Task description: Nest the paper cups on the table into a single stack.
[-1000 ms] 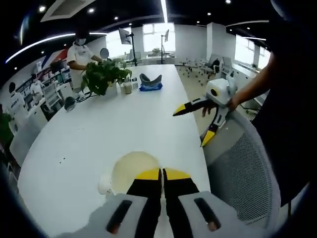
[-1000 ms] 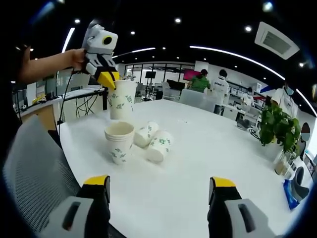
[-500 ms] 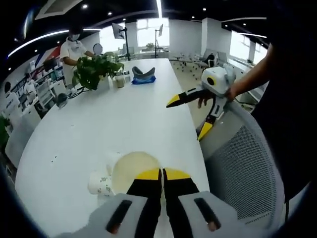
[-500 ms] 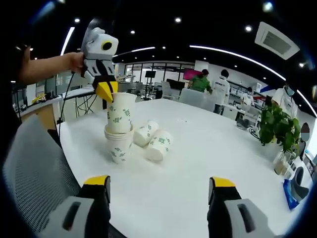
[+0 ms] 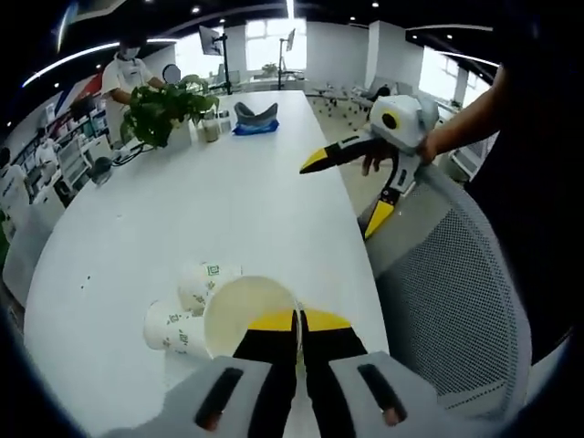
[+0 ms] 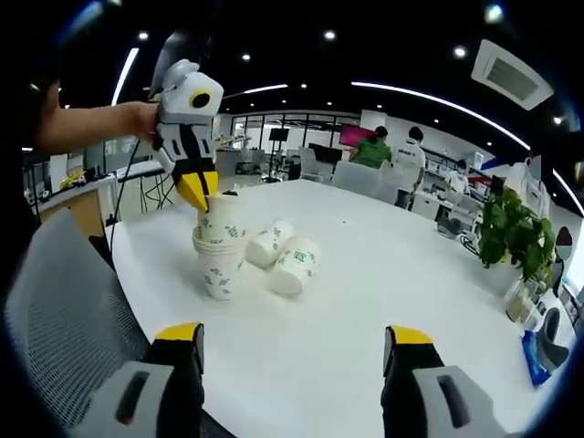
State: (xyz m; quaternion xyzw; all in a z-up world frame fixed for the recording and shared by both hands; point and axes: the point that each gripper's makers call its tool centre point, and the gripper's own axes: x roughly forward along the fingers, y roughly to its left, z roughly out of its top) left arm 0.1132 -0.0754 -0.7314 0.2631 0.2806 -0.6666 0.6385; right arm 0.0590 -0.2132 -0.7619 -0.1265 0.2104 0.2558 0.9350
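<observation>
The stack (image 6: 219,265) stands near the worktop (image 6: 383,283) edge, two cups (image 6: 283,255) lying beside it. The left hand-held gripper (image 6: 197,193) pinches the top cup's (image 6: 222,219) rim from above; the right hand-held gripper (image 6: 292,351) hangs wide, holding nothing

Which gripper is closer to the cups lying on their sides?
The left gripper. It is pinched on a cup at the stack, right beside the lying cups. The right gripper hangs open, well back from them.

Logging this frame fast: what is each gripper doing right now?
Left gripper: shut on the paper cup entering the stack.
Right gripper: open, holding nothing.
</observation>
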